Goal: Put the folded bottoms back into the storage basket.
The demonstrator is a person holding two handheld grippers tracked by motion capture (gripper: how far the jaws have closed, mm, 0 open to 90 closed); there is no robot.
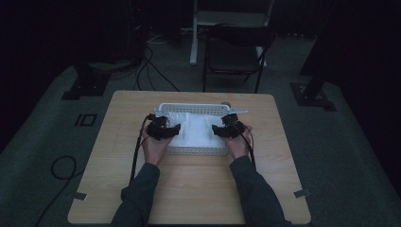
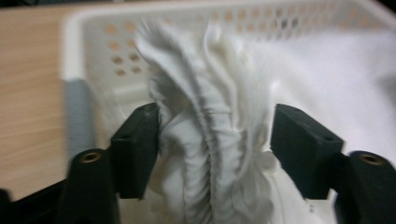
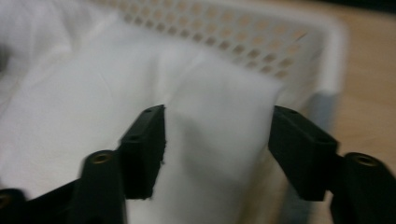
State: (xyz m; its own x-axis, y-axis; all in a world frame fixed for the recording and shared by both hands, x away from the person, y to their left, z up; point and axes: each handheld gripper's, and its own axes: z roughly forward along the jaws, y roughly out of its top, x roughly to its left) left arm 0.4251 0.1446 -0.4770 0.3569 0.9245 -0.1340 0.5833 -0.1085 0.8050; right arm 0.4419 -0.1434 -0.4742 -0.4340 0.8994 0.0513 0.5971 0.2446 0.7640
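A white cloth (image 1: pixel 196 127) lies in a white perforated plastic basket (image 1: pixel 189 107) at the far middle of the wooden table (image 1: pixel 189 189). My left gripper (image 1: pixel 176 128) is at the basket's left end, my right gripper (image 1: pixel 215 130) at its right end, and both point inward over the cloth. In the left gripper view, a gathered, wrinkled bunch of the cloth (image 2: pixel 210 93) stands between the spread jaws of the left gripper (image 2: pixel 215 140), close to the basket wall (image 2: pixel 107 28). In the right gripper view, the right gripper (image 3: pixel 217 135) has its jaws apart over smooth cloth (image 3: pixel 93 84) beside the basket's corner (image 3: pixel 261 42).
A dark folding chair (image 1: pixel 234 52) and a white stand leg (image 1: pixel 194 33) stand on the grey floor beyond the table. Cables (image 1: pixel 151 71) run across the floor at the back left. Bare wood stretches between the basket and the table's near edge.
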